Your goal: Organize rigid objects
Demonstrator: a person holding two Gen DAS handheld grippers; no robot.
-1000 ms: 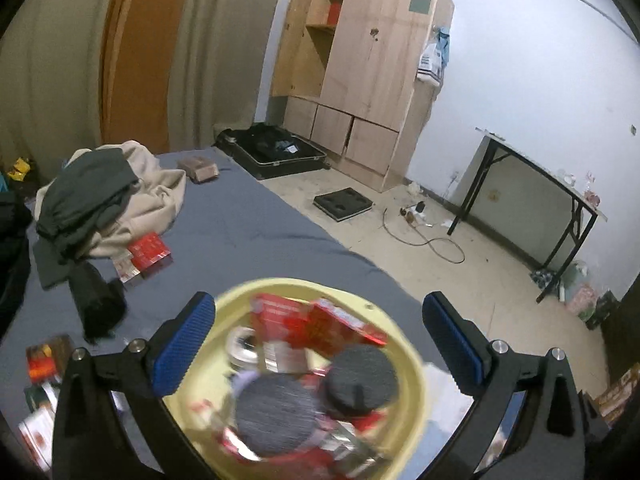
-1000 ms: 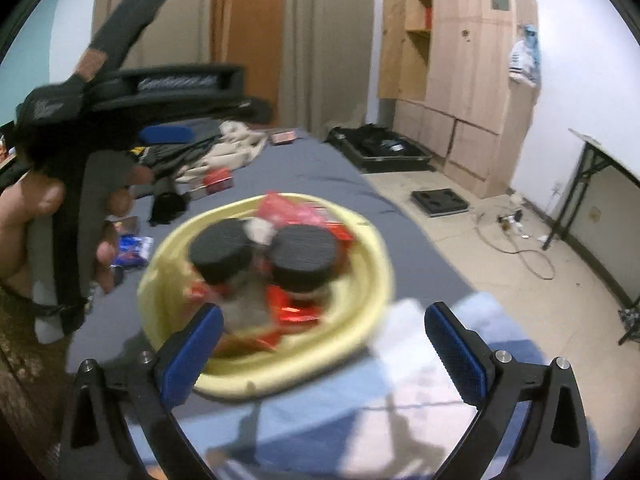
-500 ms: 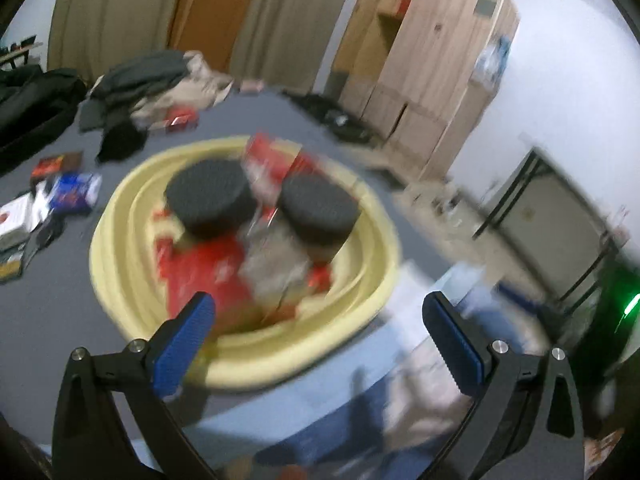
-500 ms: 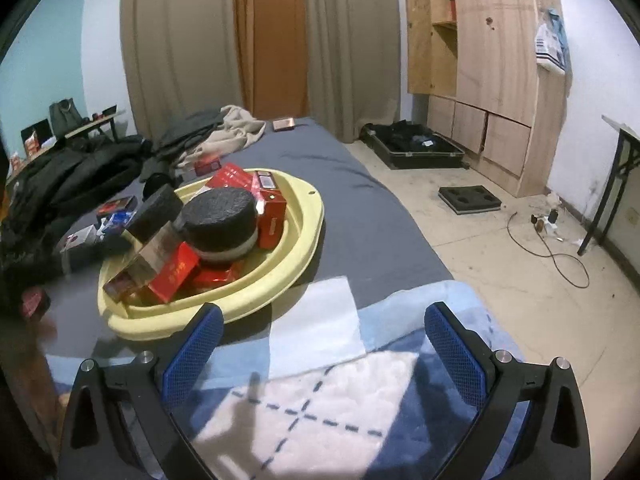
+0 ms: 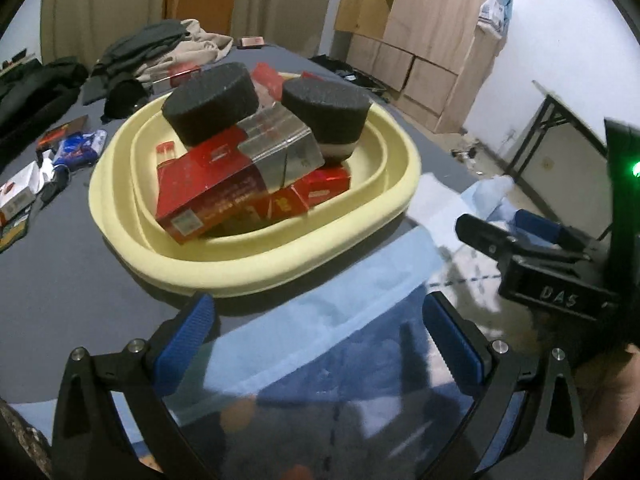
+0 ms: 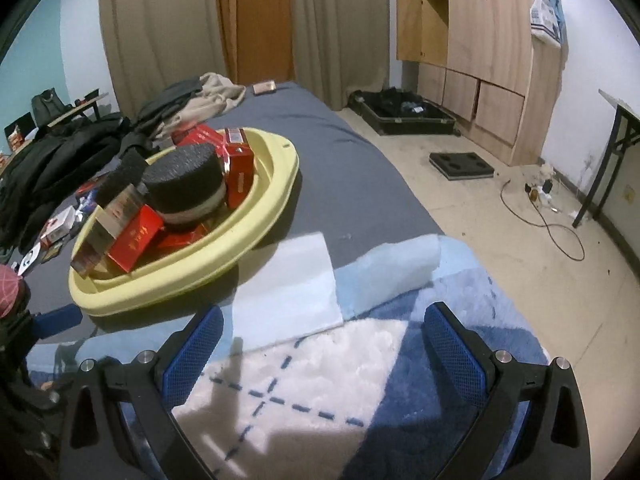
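Note:
A yellow basin sits on the grey bed, also in the right wrist view. It holds red boxes, a clear-topped box and two black round foam-topped tins. My left gripper is open and empty, just in front of the basin over a blue blanket. My right gripper is open and empty, over the blue and white blanket, right of the basin. The right gripper also shows at the right edge of the left wrist view.
Small boxes and packets lie on the bed left of the basin. Clothes are piled at the bed's far end. A wooden wardrobe, an open black case and a cable are on the floor side to the right.
Both grippers have pulled back from the basin toward the blanket end of the bed. The basin now sits farther ahead of them. Both stay open and empty.

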